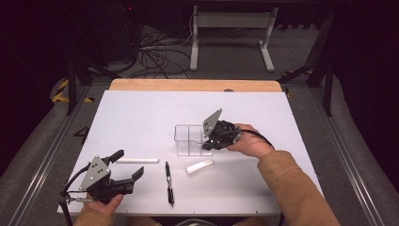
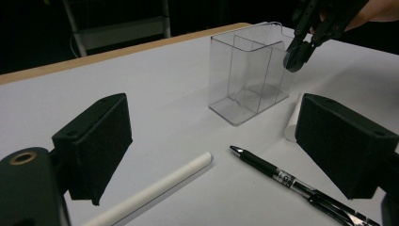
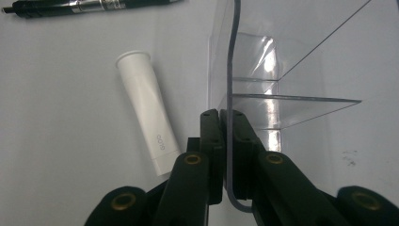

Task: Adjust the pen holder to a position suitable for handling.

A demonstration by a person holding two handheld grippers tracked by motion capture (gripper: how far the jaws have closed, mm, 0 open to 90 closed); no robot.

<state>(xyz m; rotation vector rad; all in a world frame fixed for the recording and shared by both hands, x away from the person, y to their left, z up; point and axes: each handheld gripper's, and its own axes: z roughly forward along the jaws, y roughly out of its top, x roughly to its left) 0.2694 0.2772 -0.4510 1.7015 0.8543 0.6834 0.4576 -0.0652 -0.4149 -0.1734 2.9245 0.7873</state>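
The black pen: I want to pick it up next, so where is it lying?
In the high view the black pen lies near the table's front edge, between the left gripper and the short white tube.

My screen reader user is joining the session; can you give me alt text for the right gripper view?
The right gripper has its two black jaws shut on the wall of a clear plastic organizer, whose dividers show beyond them. To the left on the white table lies a short white tube, and a black pen lies along the top edge.
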